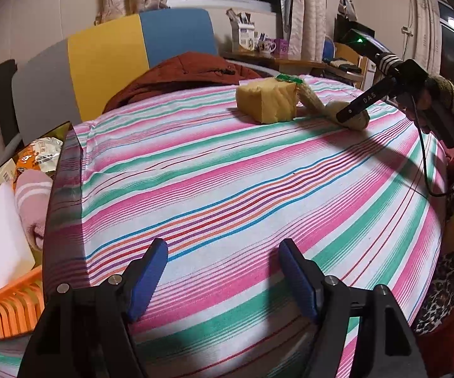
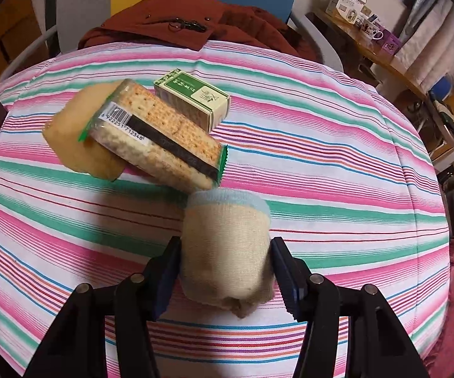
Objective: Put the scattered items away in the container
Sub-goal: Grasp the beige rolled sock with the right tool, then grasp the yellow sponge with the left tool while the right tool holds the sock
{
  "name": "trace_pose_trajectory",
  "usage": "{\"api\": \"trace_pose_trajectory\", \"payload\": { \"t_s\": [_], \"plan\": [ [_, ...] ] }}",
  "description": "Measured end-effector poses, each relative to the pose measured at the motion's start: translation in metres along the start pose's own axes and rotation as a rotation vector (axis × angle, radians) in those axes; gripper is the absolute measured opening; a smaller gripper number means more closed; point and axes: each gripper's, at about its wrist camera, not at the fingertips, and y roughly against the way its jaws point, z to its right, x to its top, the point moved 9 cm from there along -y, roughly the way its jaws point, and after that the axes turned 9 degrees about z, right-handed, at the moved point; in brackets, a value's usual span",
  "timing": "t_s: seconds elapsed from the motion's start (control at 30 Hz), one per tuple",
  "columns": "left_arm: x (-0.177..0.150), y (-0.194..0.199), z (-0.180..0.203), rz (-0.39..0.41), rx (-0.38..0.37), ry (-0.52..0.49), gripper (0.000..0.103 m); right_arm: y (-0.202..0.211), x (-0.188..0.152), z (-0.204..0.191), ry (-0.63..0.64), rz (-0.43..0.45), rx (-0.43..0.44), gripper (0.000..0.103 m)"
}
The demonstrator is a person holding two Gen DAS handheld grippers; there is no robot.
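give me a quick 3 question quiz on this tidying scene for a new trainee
1. True or false: the left claw holds nothing.
2. Which thing sits between the fingers of the right claw? A) green box B) rolled sock C) cracker pack
3. Fill in: the cracker pack leans on a yellow ____.

Key:
1. True. Only the striped sheet shows between its fingers.
2. B. The pads press both sides of the rolled sock; the green box lies farther off.
3. Sponge.
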Motion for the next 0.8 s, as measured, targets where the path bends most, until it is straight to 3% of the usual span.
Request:
{"api": "trace_pose_trajectory", "payload": {
  "t_s": [0.17, 0.37, 0.53, 0.8],
  "plan": [
    [0.02, -0.01, 0.016, -0.028, -0.065, -0.005, 0.073, 0.0, 0.001, 0.004, -0.032, -0.009, 0.004, 0.057],
    [0.064, -0.028, 0.037, 0.003, -0.087, -0.123, 0.073, 0.0, -0.001, 0.006, -0.053, -0.016, -0.004, 0.058],
    [0.102, -0.052, 0.044, -0.008, -0.135, -0.157, 0.073, -0.001, -0.002, 0.007, -0.059, -0.022, -0.002, 0.058],
    [0.14, -0.089, 0.061, -0.002, -0.215, -0.338, 0.082, -0.004, -0.005, 0.005, -0.05, -0.038, -0.013, 0.058]
  ]
}}
